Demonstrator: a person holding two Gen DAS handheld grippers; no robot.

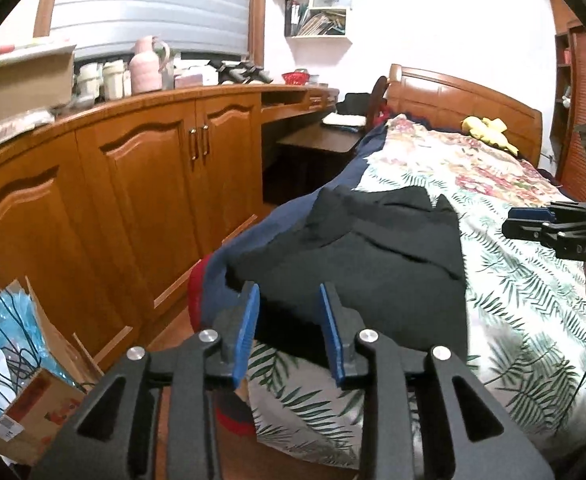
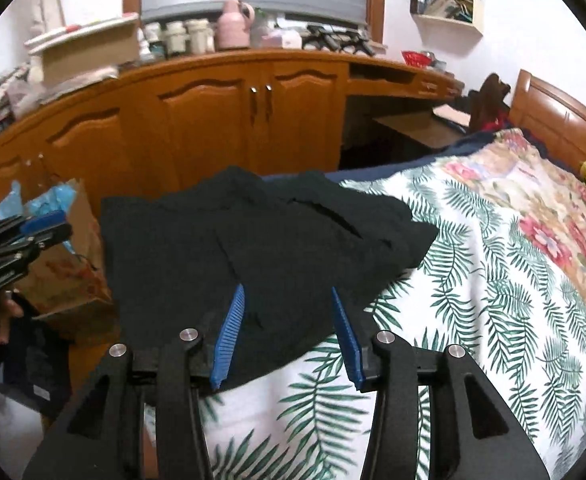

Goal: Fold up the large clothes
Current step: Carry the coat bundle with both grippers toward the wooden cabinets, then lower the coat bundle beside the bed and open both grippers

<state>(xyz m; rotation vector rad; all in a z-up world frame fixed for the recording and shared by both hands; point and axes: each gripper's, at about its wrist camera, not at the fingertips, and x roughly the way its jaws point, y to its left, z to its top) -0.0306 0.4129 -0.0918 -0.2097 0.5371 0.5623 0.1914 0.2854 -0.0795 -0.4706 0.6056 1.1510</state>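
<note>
One black garment (image 1: 357,248) lies partly folded on the bed (image 1: 525,320), at the side edge nearest the wooden cabinets (image 1: 141,184), its outer part hanging past that edge over a navy blanket (image 1: 293,216). Two grippers hover above it. The left gripper (image 1: 289,328) has its two blue pads apart with nothing between them; the right gripper (image 2: 289,328) likewise stands open, its pads clear of the cloth below. The leaf-print bedspread (image 2: 473,280) is bare toward the headboard (image 1: 465,104), where one yellow soft toy (image 1: 487,130) sits. One cardboard box (image 1: 33,400) crowds the narrow floor strip beside the bed
</note>
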